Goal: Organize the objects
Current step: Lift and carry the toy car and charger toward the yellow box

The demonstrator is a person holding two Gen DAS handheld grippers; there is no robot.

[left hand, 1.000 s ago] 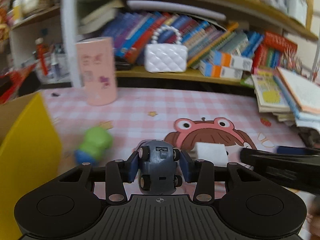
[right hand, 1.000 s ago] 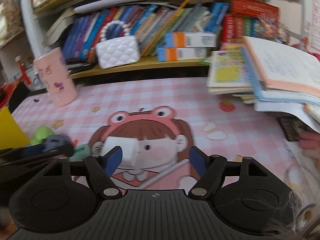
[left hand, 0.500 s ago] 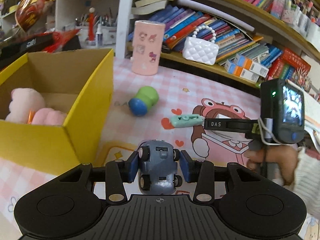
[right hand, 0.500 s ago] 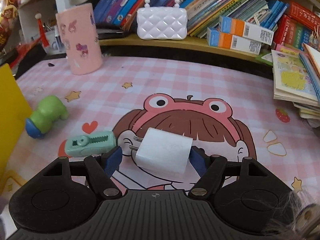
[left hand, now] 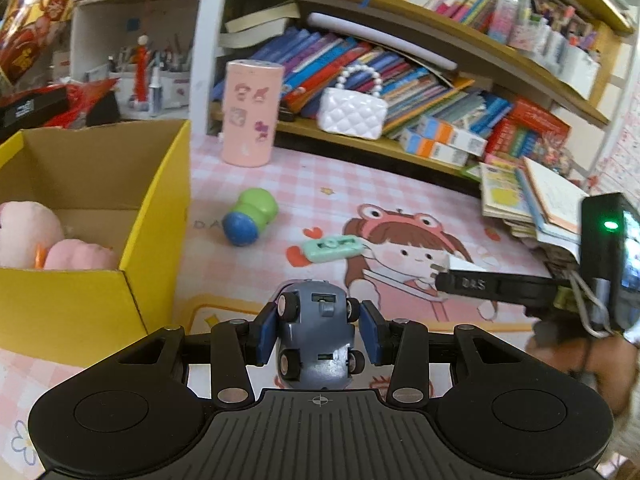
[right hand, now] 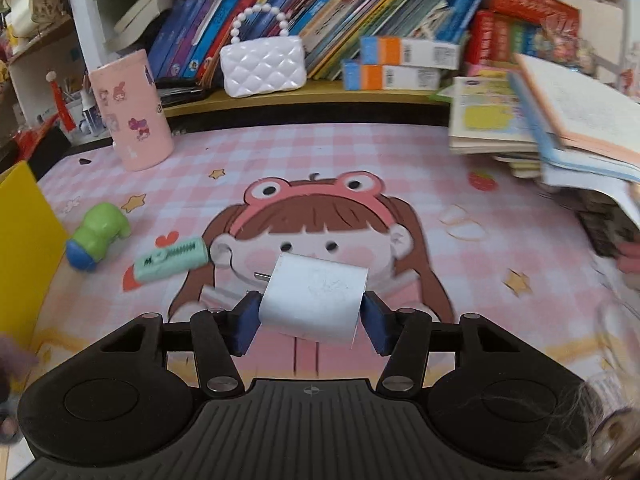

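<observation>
My left gripper (left hand: 318,330) is shut on a small grey-blue toy car (left hand: 316,340), held above the mat just right of the yellow cardboard box (left hand: 160,208). Pink plush toys (left hand: 76,254) lie inside the box. My right gripper (right hand: 310,316) is shut on a white plug adapter (right hand: 314,300), its metal prongs pointing left, above the mat's cartoon girl print. It also shows from the side in the left wrist view (left hand: 460,276). A green and blue toy (right hand: 96,236) and a mint green clip (right hand: 172,260) lie on the mat.
A pink cylinder holder (left hand: 250,114) stands at the mat's back left. A white quilted purse (right hand: 262,64) sits on the low shelf before rows of books. A stack of books (right hand: 540,128) lies at the right. The pink checked mat (right hand: 360,160) covers the table.
My right gripper closed on the white plug adapter and lifted it off the mat. My left gripper rose and pulled back with the car, bringing the yellow box into view.
</observation>
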